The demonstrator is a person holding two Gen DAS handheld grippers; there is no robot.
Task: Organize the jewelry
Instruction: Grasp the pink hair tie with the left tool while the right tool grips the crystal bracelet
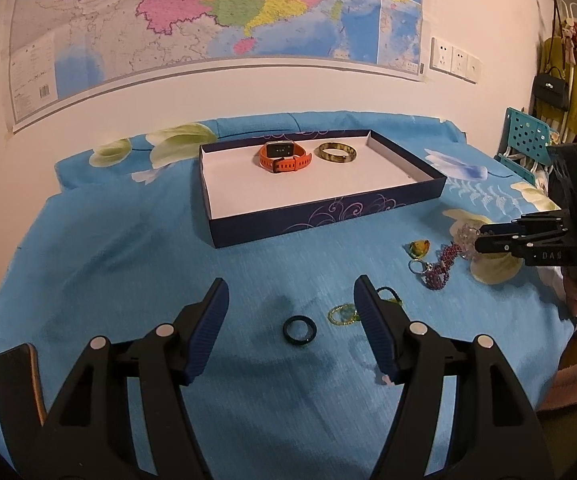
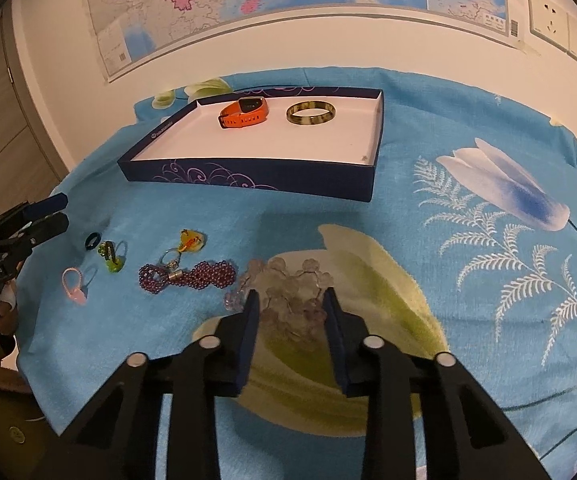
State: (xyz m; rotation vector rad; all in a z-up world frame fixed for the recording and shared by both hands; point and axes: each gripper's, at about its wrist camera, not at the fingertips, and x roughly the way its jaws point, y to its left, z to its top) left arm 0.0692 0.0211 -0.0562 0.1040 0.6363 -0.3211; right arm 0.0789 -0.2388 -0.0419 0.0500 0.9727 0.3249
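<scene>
While both tongs (image 1: 290,316) (image 2: 290,304) gape empty, bare cloth (image 1: 128,264) fronts the box (image 1: 324,216).

The right gripper (image 2: 290,304) hangs with jaws apart around a clear crystal bracelet (image 2: 284,284) on the blue floral cloth (image 2: 428,240); far beyond, a navy box (image 2: 248,182) holds an orange watch (image 2: 244,112) and a bangle (image 2: 311,113).

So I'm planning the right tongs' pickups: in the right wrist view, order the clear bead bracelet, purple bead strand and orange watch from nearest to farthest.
1. Clear bead bracelet, between the right tongs' fingers.
2. Purple bead strand, left on the cloth.
3. Orange watch, far, inside the box.
</scene>
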